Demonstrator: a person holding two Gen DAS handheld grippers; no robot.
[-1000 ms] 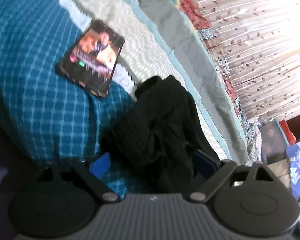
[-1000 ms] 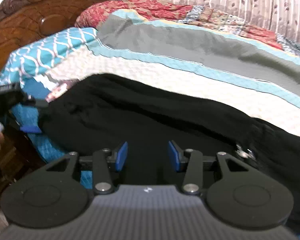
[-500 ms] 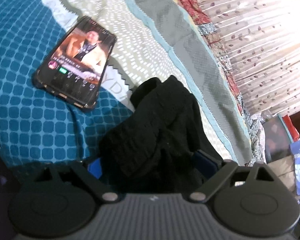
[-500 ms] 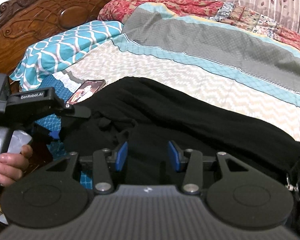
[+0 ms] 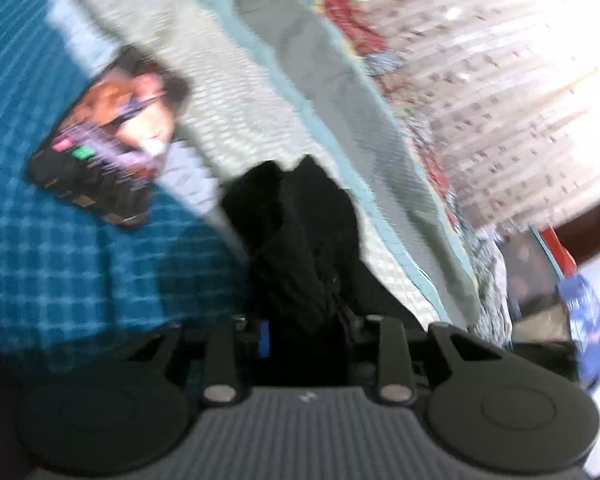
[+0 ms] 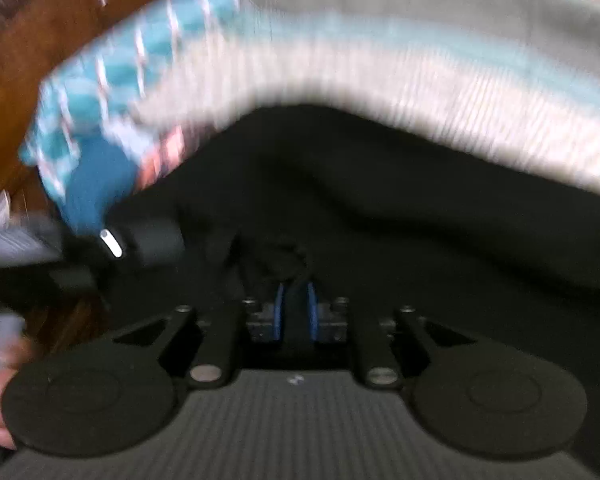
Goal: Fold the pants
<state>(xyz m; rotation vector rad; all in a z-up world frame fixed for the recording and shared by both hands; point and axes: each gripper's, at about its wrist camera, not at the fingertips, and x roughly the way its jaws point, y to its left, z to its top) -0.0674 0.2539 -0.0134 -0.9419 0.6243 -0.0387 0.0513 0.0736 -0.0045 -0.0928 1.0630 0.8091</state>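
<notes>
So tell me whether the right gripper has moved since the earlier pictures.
Yes. The right gripper has dipped toward the black fabric pants; the carved wooden headboard has slid up the frame. Its jaws have just been closing on the cloth.

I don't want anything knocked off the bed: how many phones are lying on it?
1. The phone lies screen-up on the blue checked cover, up and left of the black pants. Others could be hidden under the fabric.

Bright daylight is glowing through a leaf-patterned curtain (image 5: pixel 500 100) behind the bed (image 5: pixel 260 92), while a carved wooden headboard (image 6: pixel 60 28) is standing at its head.
</notes>
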